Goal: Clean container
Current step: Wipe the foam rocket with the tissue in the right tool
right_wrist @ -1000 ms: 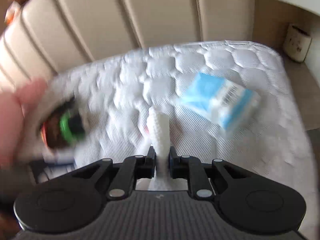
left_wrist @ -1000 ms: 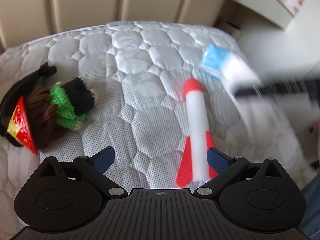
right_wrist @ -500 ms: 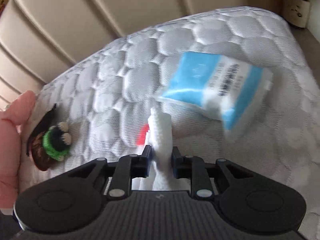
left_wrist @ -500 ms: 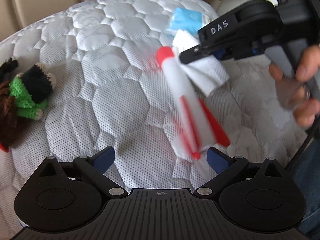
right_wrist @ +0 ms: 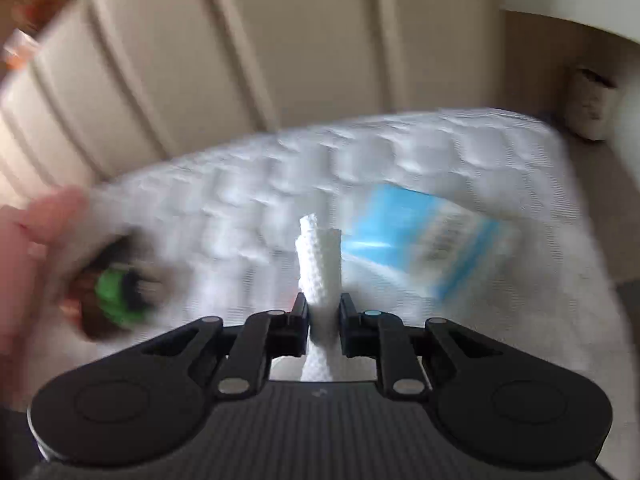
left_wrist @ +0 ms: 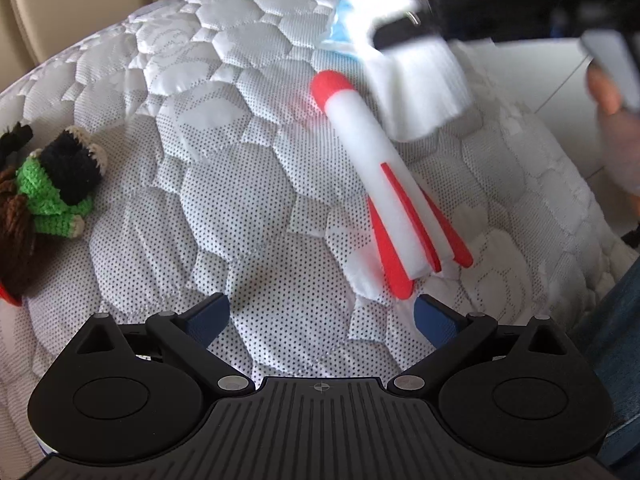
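A bare white mattress (left_wrist: 248, 184), quilted in a honeycomb pattern with dotted patches, fills most of the room in view. Behind it stands a padded beige headboard (right_wrist: 248, 60) with upright channels. Past the far corner of the bed is a pale floor (right_wrist: 592, 208), and a small light-coloured bin or pot (right_wrist: 592, 108) sits against the wall there, too blurred to tell more.

A foam toy rocket (left_wrist: 384, 184), white with a red nose and red fins, lies on the mattress, nose pointing away toward the headboard. Beyond its nose lies a blue-and-white tissue pack (right_wrist: 432, 240). Over at the left edge of the bed is a crocheted doll (left_wrist: 60, 184) in green, black and brown yarn, well apart from the rocket. No container can be made out in either view.

The left gripper (left_wrist: 320, 316) hangs over the mattress, its blue-padded jaws spread wide with nothing between them; the rocket's fins are just ahead of its right finger. The right gripper (right_wrist: 323, 312) pinches a folded white paper towel (right_wrist: 320, 268), which stands up between its pads, and the jaws are closing on it. From the left side, that towel hovers blurred just beside the rocket's nose, partly covering the tissue pack. A person's hand (left_wrist: 612, 92) shows at the right edge.
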### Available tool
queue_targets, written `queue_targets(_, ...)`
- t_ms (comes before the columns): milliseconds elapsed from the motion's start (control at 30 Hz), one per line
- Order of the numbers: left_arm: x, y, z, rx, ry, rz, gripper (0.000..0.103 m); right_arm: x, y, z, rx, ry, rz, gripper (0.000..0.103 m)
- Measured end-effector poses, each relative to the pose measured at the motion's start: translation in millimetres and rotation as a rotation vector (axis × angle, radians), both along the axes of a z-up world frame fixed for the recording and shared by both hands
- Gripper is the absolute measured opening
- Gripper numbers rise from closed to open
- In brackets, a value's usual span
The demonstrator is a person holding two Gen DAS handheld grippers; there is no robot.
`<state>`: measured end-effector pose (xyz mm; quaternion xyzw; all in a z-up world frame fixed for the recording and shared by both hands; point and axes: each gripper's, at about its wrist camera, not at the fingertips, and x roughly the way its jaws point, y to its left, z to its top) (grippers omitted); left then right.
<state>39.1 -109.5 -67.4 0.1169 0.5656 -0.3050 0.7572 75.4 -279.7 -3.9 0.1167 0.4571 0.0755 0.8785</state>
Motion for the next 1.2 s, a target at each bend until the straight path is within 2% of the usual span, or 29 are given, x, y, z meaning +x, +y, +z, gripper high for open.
queue_targets(100,-1,-1,-4,0.027,0.002,-0.013,0.101,4,23,-10,0.051,0.064,0.118,0.018)
queue_targets(200,-1,-1,-7,0.039,0.004,-0.016,0.101,6,39,-27,-0.093,0.133,0.172,0.018)
queue_targets(267,0,1,-8,0.037,0.010,-0.012,0.101,7,34,-33,-0.167,0.153,0.166,0.017)
queue_targets(300,0,2,-7,0.032,0.013,-0.009,0.101,6,27,-34,-0.169,0.157,0.156,0.014)
queue_targets(400,1,5,-5,0.008,0.019,-0.002,0.101,5,7,-26,-0.125,0.167,0.089,0.014)
queue_targets(500,3,9,-2,-0.023,0.022,0.005,0.101,7,-12,-26,-0.147,0.186,0.048,0.015)
queue_targets(567,3,11,-2,-0.020,0.024,0.014,0.101,4,-20,-28,-0.173,0.210,0.031,0.016)
queue_targets(600,4,12,-2,-0.018,0.025,0.018,0.101,3,-23,-29,-0.172,0.218,0.022,0.020)
queue_targets(667,2,10,-3,-0.002,0.029,0.021,0.101,2,-30,-29,-0.146,0.244,0.010,0.022)
queue_targets(933,-5,3,-3,0.020,0.019,0.001,0.101,-26,-33,-17,-0.286,0.315,0.056,0.021)
queue_targets(1067,-3,3,-3,0.020,0.016,0.004,0.101,-50,-34,1,-0.152,0.332,0.065,0.019)
queue_targets(1200,-4,2,-3,0.026,0.012,0.013,0.101,-61,-17,-6,-0.055,0.372,0.095,0.017)
